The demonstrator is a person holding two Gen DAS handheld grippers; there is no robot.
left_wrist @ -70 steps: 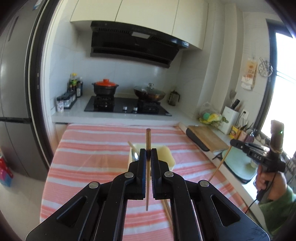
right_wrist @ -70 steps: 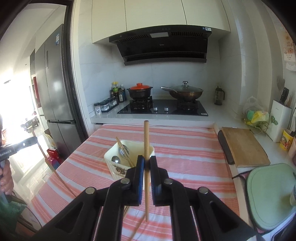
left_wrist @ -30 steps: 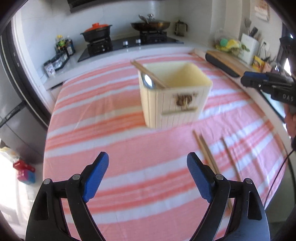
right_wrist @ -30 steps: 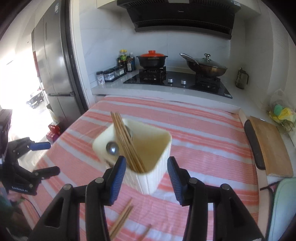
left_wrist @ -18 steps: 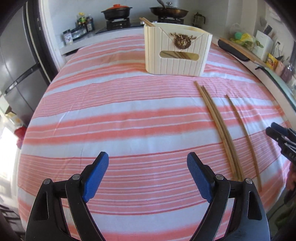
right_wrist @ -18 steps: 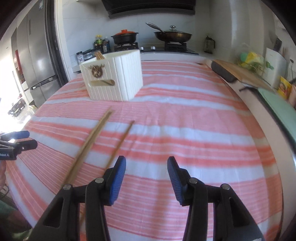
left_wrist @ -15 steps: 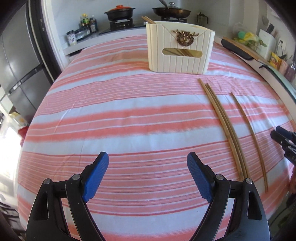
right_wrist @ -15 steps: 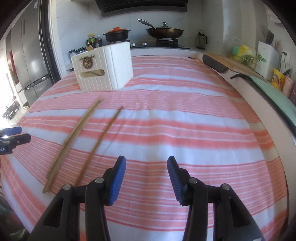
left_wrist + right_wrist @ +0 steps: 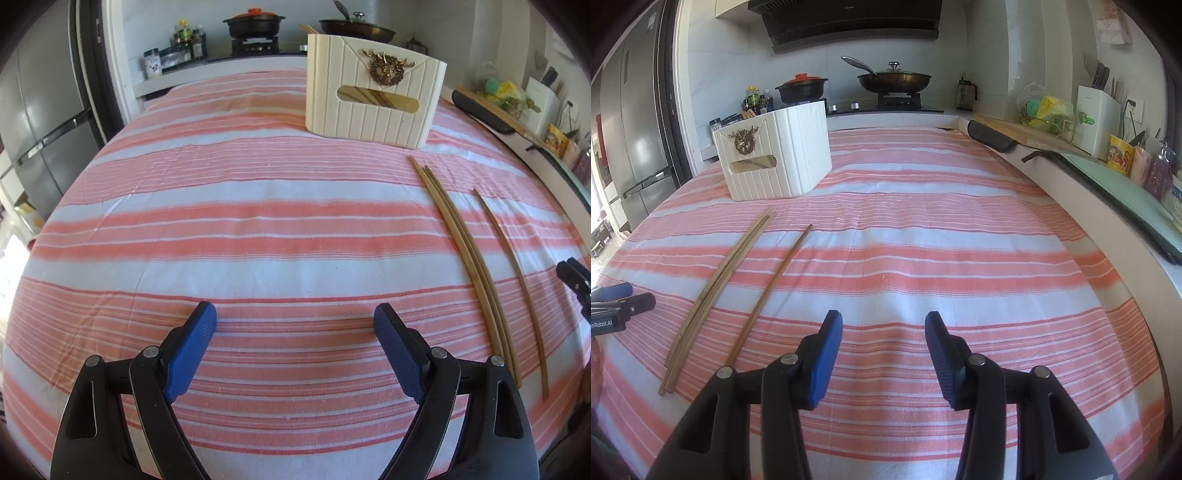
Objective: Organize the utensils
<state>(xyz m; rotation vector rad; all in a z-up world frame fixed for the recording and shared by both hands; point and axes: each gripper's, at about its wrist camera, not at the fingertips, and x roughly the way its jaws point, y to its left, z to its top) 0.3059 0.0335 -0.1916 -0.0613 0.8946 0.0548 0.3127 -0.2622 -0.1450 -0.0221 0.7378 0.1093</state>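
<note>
A cream ribbed utensil holder (image 9: 373, 96) (image 9: 775, 155) with a gold emblem stands at the far side of the striped tablecloth (image 9: 258, 221). Chopsticks show through its slot and above its rim. On the cloth lie a pair of wooden chopsticks (image 9: 468, 260) (image 9: 718, 293) and a single chopstick (image 9: 516, 277) (image 9: 772, 288). My left gripper (image 9: 293, 308) is open and empty, low over bare cloth, left of the pair. My right gripper (image 9: 883, 315) is open and empty, just right of the single chopstick. Each gripper shows at the edge of the other's view.
Behind the table runs a counter with a stove, a red-lidded pot (image 9: 801, 86) and a lidded pan (image 9: 894, 79). A fridge (image 9: 631, 122) stands at the left. A cutting board (image 9: 1015, 129), knife block (image 9: 1097, 118) and sink cover (image 9: 1126, 192) line the right side.
Each gripper held a chopstick above the holder, then let it go into the holder. Both came down low over the cloth. In the last half second they barely moved.
</note>
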